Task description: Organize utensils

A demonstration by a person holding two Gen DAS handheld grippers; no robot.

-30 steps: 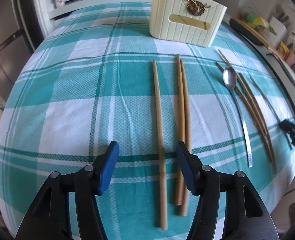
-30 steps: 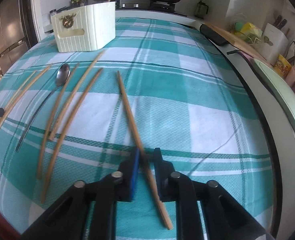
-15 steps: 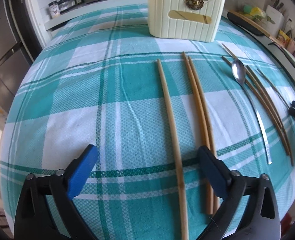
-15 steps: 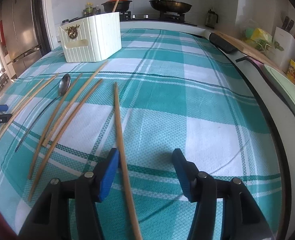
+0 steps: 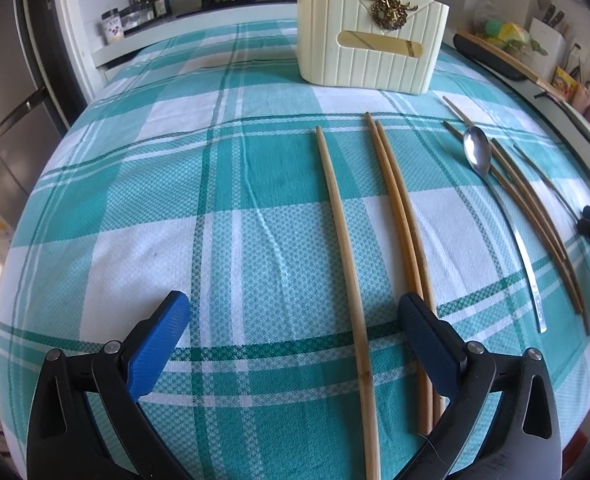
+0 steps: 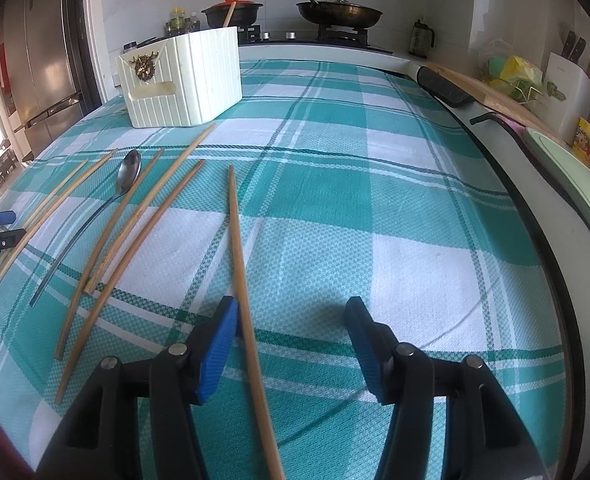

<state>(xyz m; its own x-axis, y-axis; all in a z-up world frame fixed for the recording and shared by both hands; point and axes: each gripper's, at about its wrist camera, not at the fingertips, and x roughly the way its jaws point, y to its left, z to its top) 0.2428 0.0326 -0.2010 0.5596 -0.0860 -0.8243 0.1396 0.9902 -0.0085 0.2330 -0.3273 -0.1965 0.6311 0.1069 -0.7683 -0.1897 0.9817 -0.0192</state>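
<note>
Right wrist: my right gripper [image 6: 291, 344] spread, chopstick [image 6: 241, 276] beside left pad | left gripper [image 5: 293, 344] spread | holder [image 6: 183, 80] beyond.

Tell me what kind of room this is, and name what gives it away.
Most likely a home kitchen. A gas stove at the back carries a lidded frying pan and a clay pot, a steel refrigerator stands at the left, and a knife block sits on the counter at the right.
</note>
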